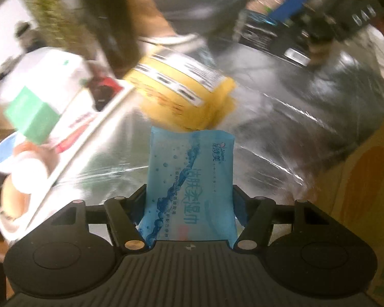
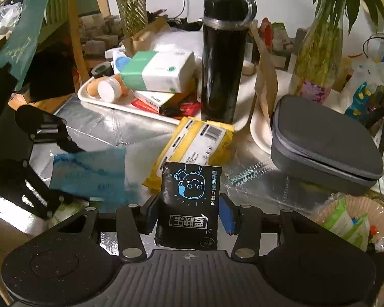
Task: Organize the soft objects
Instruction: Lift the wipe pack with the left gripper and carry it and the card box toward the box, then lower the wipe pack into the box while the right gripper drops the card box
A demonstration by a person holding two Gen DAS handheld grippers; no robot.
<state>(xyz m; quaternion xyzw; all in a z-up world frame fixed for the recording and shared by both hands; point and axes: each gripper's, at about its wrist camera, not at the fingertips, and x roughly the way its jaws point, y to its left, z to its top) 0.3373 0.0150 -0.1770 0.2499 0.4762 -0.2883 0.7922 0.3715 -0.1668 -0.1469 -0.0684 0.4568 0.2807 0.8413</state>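
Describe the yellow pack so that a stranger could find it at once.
Find the tall black flask in the middle of the silver table. The yellow pack lies flat just in front of its base. It alone is yellow, with a grey label.

Blue wet-wipe pack (image 1: 192, 186) shows white Chinese lettering and a small brand logo, its Latin letters too blurred to read. Black pack (image 2: 189, 204) carries a cartoon face and boxed Chinese characters. Yellow pack (image 2: 194, 148) shows a barcode, print unreadable.
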